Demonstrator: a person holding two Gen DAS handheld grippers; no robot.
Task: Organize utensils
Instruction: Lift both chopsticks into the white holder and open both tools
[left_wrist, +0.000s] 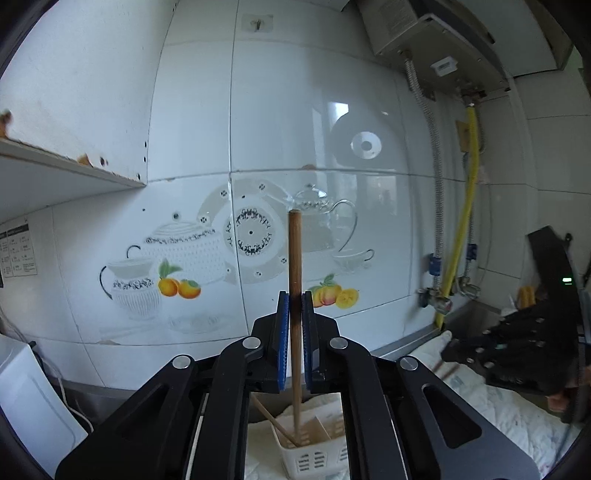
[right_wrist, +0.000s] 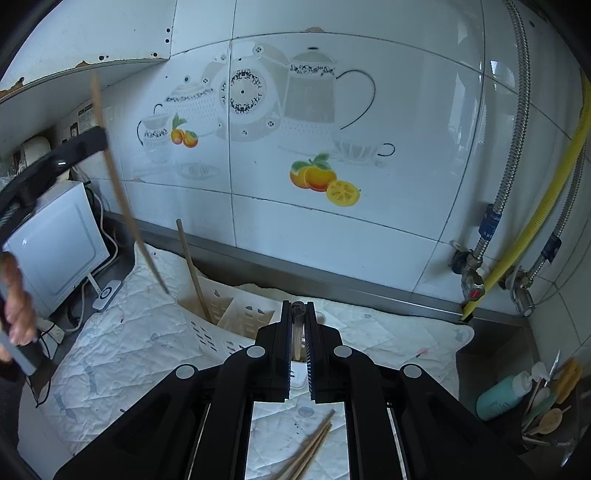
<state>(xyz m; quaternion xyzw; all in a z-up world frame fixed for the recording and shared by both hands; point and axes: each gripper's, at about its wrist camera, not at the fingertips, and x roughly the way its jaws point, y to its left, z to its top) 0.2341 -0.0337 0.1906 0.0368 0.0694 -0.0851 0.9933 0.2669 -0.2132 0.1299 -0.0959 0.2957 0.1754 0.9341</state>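
Observation:
My left gripper (left_wrist: 294, 301) is shut on a wooden chopstick (left_wrist: 294, 258) that stands upright, its lower end above a compartment of the white slotted utensil holder (left_wrist: 314, 454), where another chopstick (left_wrist: 275, 424) leans. In the right wrist view that held chopstick (right_wrist: 122, 192) hangs at the left, above the holder (right_wrist: 221, 321), which holds one leaning chopstick (right_wrist: 192, 269). My right gripper (right_wrist: 298, 314) is shut on a thin metal utensil handle (right_wrist: 297, 328) over the holder's right part. Several loose chopsticks (right_wrist: 306, 450) lie on the white quilted cloth (right_wrist: 147, 350) below it.
The tiled wall with teapot decals (right_wrist: 314, 110) stands close behind. A white appliance (right_wrist: 55, 243) sits left on the counter. Pipes and a yellow hose (right_wrist: 535, 221) run down at the right. A container with a teal bottle (right_wrist: 502, 398) and spoons is at the far right.

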